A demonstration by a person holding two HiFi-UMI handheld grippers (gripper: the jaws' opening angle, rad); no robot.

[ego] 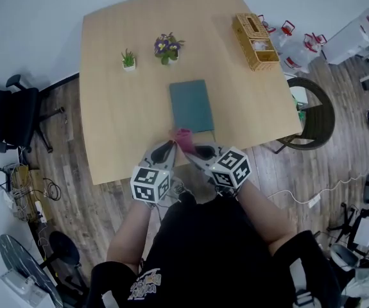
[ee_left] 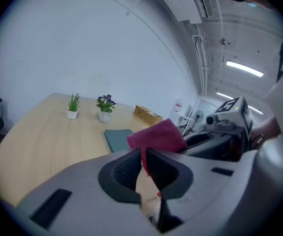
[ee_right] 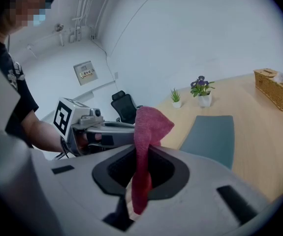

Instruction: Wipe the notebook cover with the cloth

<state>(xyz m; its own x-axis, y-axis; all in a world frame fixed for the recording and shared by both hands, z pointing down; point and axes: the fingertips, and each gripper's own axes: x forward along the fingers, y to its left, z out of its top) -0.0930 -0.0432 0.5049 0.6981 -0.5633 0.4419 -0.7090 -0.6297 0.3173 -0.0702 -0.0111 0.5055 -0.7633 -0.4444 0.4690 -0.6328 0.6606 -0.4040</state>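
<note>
- Notebook (ego: 192, 105): teal, flat at mid-desk (ego: 120, 120), cover up, nothing on it.
- Cloth (ego: 183, 138): red, bunched, held in the air at notebook's 6 o'clock, not on the cover yet.
- Left tool (ee_left: 143, 163) pressed together on a thin cloth edge; right tool (ee_right: 141, 168) pinching a thicker fold. Two-point hold, probably to spread it before wiping.
- Flower pot (ego: 167, 47) at notebook's 11 o'clock and basket (ego: 255, 40) at 1 o'clock, both well apart from the wipe path.

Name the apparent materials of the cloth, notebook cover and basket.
Cloth: soft magenta fabric, fuzzy texture, drapes limply. Notebook cover: matte grey-green, possibly card or faux leather; no glare. Basket: tan wicker or rattan, visible weave.
</note>
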